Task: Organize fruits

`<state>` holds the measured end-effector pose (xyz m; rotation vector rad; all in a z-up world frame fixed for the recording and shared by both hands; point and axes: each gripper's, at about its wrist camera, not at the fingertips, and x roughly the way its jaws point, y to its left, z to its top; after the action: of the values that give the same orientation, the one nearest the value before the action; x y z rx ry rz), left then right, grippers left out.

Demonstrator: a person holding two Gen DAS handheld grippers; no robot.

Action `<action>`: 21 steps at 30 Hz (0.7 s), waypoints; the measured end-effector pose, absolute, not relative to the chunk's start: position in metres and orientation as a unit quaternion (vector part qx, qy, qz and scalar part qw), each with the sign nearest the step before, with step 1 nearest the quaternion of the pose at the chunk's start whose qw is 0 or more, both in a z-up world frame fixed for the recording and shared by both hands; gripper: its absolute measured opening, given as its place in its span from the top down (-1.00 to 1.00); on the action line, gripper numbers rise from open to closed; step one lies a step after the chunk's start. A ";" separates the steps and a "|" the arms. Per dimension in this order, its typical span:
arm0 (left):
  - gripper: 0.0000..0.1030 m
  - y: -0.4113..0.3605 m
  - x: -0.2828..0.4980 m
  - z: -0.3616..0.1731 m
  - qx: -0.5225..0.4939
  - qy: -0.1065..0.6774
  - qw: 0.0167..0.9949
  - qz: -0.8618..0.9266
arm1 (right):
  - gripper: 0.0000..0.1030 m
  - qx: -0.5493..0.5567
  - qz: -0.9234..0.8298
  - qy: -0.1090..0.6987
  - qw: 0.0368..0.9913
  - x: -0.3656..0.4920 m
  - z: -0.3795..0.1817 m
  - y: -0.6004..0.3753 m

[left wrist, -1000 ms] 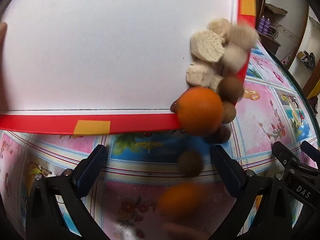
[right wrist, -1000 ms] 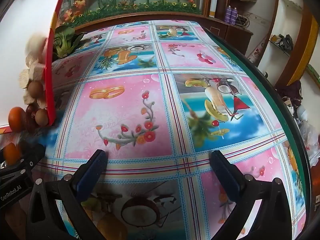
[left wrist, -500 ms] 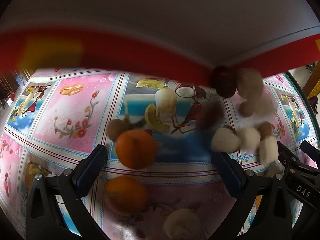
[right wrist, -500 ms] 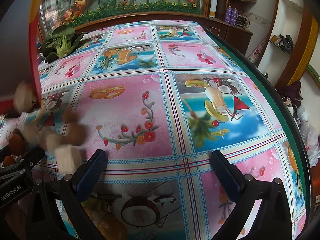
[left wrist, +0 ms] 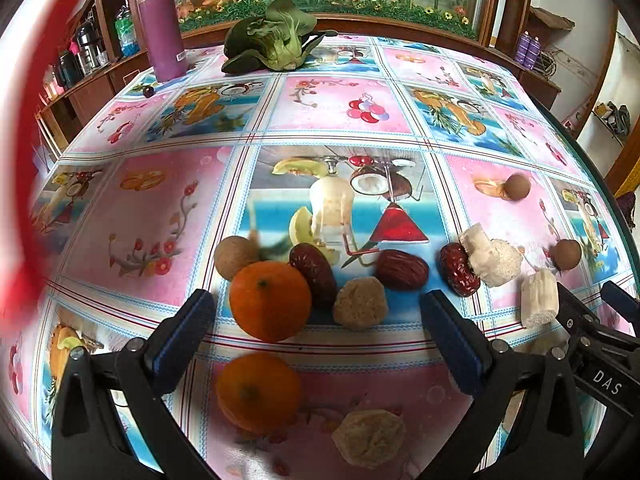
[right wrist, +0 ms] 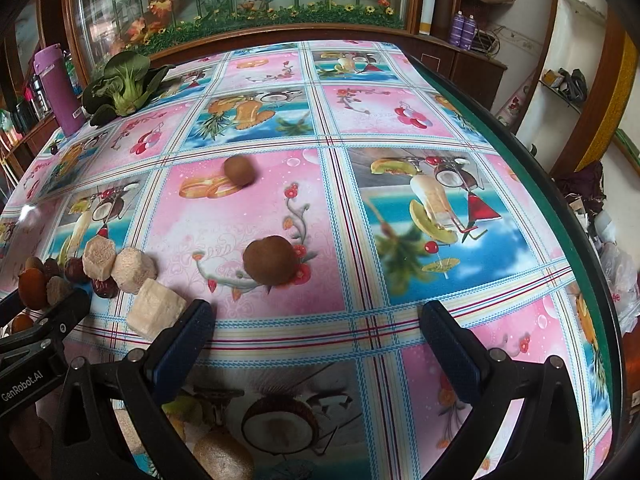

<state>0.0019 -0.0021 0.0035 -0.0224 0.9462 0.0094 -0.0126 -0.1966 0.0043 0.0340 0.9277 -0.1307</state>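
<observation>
Both grippers, left gripper (left wrist: 316,312) and right gripper (right wrist: 316,320), hover spread and empty over loose fruits (left wrist: 270,300) scattered on the patterned desk (left wrist: 340,112), sorting seemingly not begun, a first grasp likely next.

We read "DAS" on the right gripper (left wrist: 612,312) body, seen from left wrist cam; "GenRobot.AI" on the left gripper (right wrist: 44,320) body, right wrist cam.

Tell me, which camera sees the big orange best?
The left wrist view. The orange sits close and whole on the tablecloth, just ahead of the left tongs. The right wrist view only catches it small and dark at the far left edge, partly hidden.
</observation>
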 end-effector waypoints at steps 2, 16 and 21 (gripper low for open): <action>-1.00 -0.002 0.002 0.004 -0.011 0.456 0.890 0.004 | -0.99 0.016 -0.063 0.447 0.892 -0.012 0.004 -0.196; -1.00 -0.002 0.002 0.004 -0.011 0.456 0.890 0.005 | -0.99 0.017 -0.062 0.447 0.892 -0.013 0.004 -0.197; -1.00 -0.002 0.002 0.004 -0.011 0.456 0.890 0.005 | -0.99 0.017 -0.062 0.447 0.892 -0.012 0.004 -0.197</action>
<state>0.0022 -0.0021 0.0040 -0.0220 0.9459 0.0101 -0.0122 -0.1969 0.0043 0.0350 0.9280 -0.1295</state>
